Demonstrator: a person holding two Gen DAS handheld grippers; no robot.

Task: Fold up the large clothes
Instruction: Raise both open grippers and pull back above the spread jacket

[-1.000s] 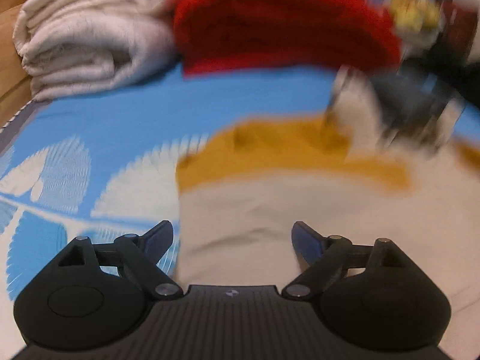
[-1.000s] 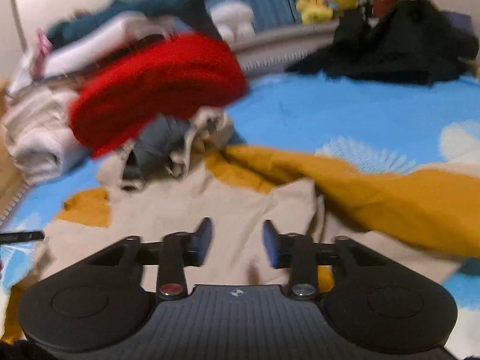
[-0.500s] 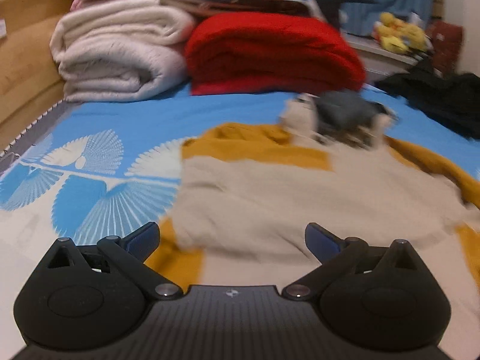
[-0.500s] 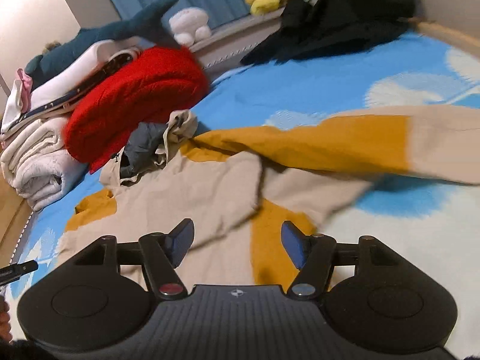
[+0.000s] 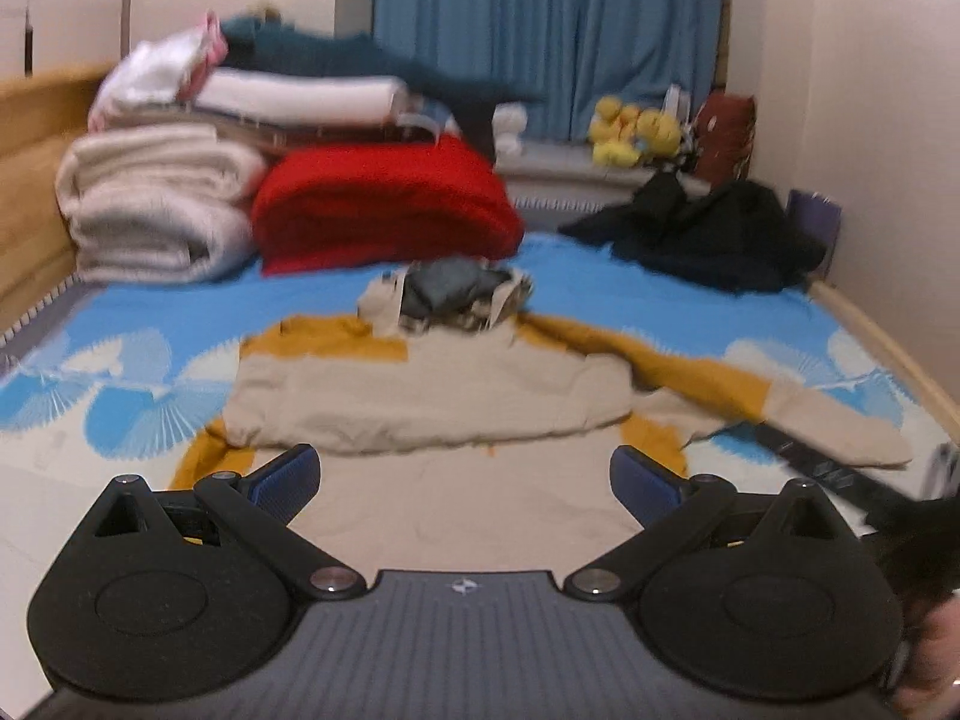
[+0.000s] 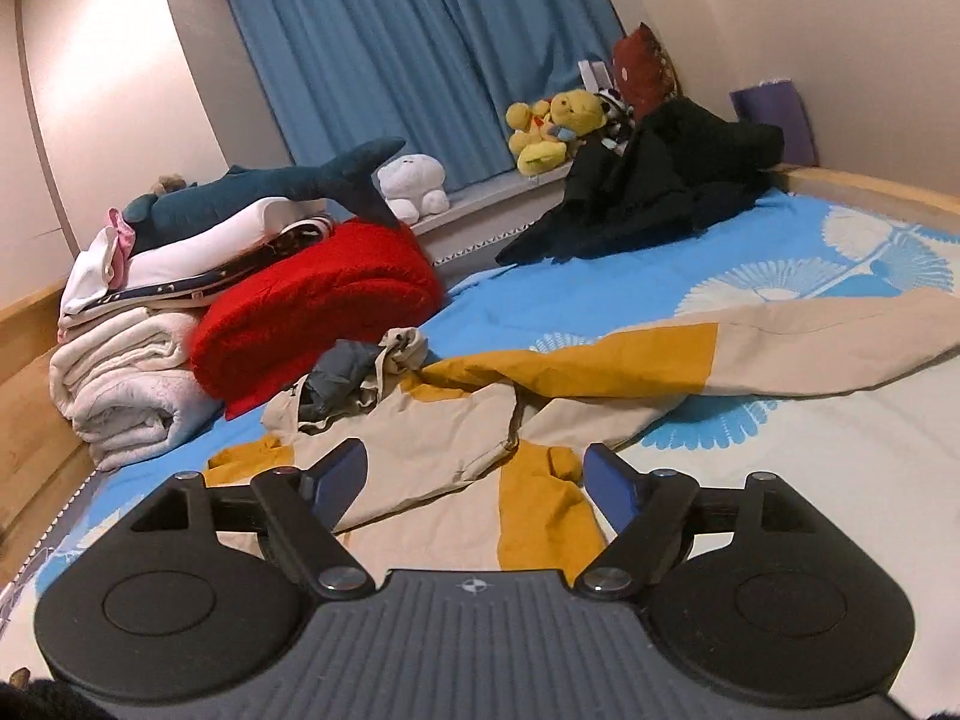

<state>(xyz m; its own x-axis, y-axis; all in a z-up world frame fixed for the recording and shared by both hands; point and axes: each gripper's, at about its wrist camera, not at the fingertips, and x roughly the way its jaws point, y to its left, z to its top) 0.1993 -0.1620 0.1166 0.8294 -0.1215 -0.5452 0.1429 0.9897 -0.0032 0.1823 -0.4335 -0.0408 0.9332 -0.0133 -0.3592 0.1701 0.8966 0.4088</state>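
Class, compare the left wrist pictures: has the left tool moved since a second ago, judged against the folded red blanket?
Yes. The left tool has backed away and risen: the folded red blanket now looks smaller and farther off.

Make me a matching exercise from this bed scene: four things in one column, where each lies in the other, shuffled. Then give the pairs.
Things:
1. red blanket
2. shark plush
3. black clothes
4. beige and mustard jacket

Places:
A. on top of the folded pile at the left
B. spread on the sheet nearest the tongs
C. heaped at the bed's far right corner
D. folded beside the white quilts

Pairs: 1-D, 2-A, 3-C, 4-B
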